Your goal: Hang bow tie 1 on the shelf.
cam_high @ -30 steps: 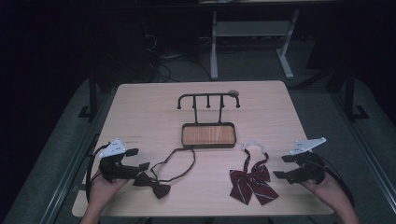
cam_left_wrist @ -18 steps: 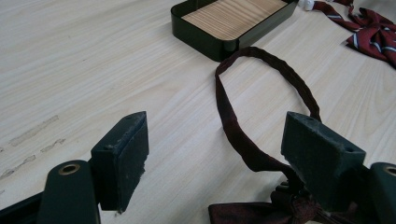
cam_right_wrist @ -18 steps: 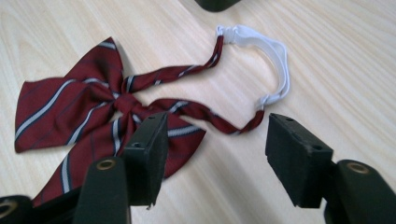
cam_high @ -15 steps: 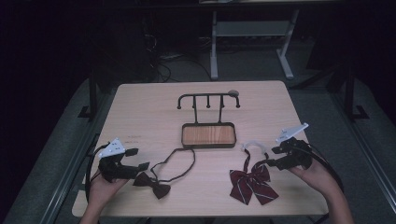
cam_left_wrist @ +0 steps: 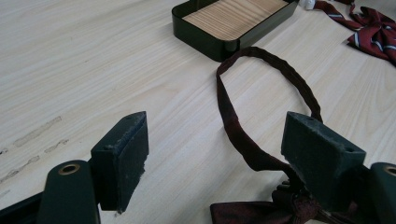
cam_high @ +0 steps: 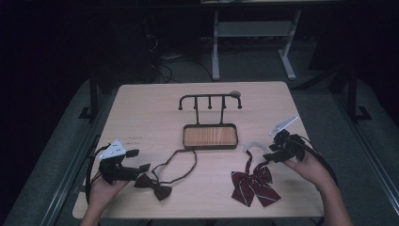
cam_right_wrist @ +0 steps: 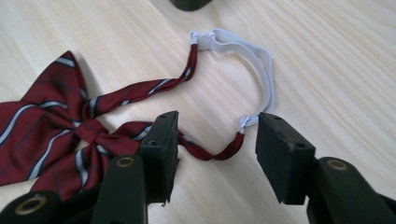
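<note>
Right claw [cam_high: 266, 159]: now sitting further in over the surface [cam_high: 150, 108] than a second ago, jaws narrowing but apart, straddling the striped bow tie [cam_high: 253, 184] strap. Pickup likely imminent. Left claw [cam_high: 143, 167]: apart, idling beside dark bow tie [cam_high: 153, 185].

Dark room, grey floor [cam_high: 56, 155], white desk frame [cam_high: 254, 33] behind wooden table [cam_high: 141, 108]

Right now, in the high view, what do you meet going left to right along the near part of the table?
left gripper → dark brown bow tie → striped red bow tie → right gripper, its jaws just been closing around the tie's strap, not yet pressing it.
</note>
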Available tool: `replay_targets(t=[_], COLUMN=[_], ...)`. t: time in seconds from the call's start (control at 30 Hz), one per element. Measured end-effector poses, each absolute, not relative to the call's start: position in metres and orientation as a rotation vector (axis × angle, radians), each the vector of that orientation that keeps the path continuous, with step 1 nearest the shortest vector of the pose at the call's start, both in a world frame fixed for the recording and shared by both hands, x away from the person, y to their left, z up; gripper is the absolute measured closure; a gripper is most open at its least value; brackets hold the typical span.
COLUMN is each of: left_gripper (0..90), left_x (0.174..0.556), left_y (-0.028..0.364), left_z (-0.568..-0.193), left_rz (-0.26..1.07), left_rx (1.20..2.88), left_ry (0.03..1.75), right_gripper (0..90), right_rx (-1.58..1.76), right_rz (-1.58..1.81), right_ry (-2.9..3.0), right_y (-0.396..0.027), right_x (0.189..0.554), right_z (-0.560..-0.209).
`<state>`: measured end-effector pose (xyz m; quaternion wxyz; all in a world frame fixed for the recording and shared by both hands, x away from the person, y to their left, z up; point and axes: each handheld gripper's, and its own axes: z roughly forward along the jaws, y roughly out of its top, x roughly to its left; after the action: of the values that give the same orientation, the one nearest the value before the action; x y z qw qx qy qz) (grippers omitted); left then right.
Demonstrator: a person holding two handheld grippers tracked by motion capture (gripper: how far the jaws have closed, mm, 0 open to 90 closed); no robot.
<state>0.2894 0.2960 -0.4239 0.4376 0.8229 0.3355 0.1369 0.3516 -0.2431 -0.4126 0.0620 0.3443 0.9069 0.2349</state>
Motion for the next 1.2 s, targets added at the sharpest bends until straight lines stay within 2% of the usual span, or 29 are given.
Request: replay_targets(t=[0.3, 0.63, 1.2], left_gripper=[23.1, 23.1, 23.1], left_x=[0.290, 0.290, 0.290], left_y=[0.295, 0.297, 0.295], left_z=[-0.425, -0.425, -0.425], left_rz=[0.333, 0.339, 0.336], left_rx=[2.043, 2.041, 2.041], left_ry=[0.842, 0.834, 0.837], right_gripper=[54.1, 63.4, 66.0], right_rx=[1.066, 1.100, 1.174], right_rz=[0.624, 0.538, 0.470], right_ry=[2.779, 2.799, 2.804], right_y=[-0.240, -0.233, -0.235], right_x=[0.366, 0.379, 0.385], right_z=[-0.422, -0.427, -0.438])
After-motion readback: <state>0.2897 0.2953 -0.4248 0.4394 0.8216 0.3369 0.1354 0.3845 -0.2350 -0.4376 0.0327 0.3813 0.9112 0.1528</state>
